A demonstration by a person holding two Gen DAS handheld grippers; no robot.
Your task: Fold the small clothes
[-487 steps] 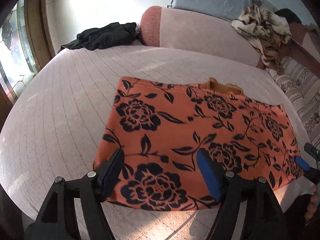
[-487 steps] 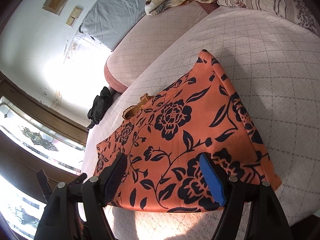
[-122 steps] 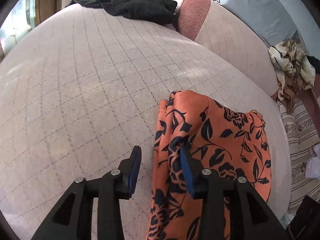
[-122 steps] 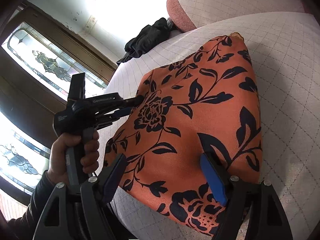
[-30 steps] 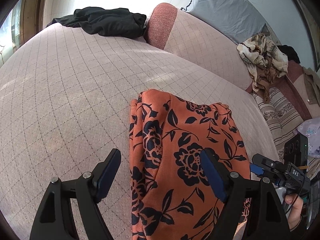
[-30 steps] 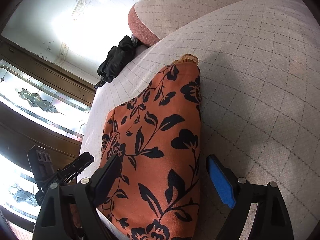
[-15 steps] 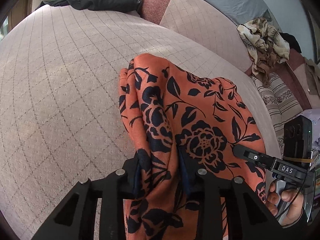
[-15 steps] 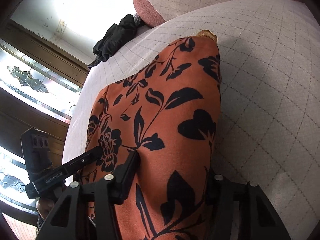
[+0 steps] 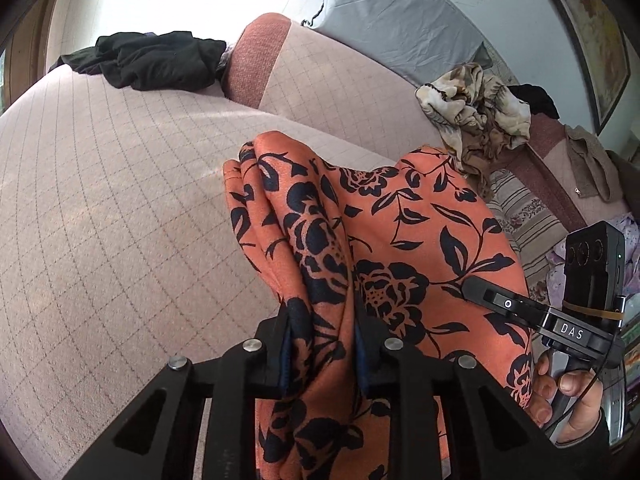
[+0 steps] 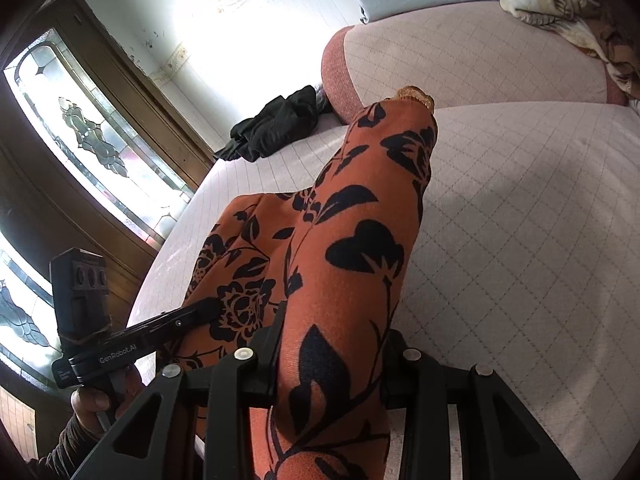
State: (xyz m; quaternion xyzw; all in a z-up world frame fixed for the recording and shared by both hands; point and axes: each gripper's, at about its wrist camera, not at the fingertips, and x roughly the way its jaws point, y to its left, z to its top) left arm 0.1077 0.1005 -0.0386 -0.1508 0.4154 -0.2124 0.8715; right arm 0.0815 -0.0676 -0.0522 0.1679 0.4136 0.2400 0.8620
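An orange garment with black flowers [image 9: 400, 232] is folded into a narrow strip and lifted off the pink quilted bed [image 9: 100, 200]. My left gripper [image 9: 322, 328] is shut on its bunched left edge. My right gripper [image 10: 332, 344] is shut on the right edge of the same garment [image 10: 360, 248], which rises in a ridge between the fingers. Each gripper shows in the other's view, the right one [image 9: 476, 290] and the left one [image 10: 208, 306] both clamped on the cloth.
A black garment [image 9: 148, 60] lies at the bed's far left by a pink bolster [image 9: 256, 64]. A brown patterned cloth [image 9: 476, 108] lies on the bolster's right end. A grey pillow [image 9: 396, 28] leans behind. A wooden glass door [image 10: 92, 128] stands left.
Both grippers went from open around the garment to shut on it, and the cloth has risen from the bed, bunching between them.
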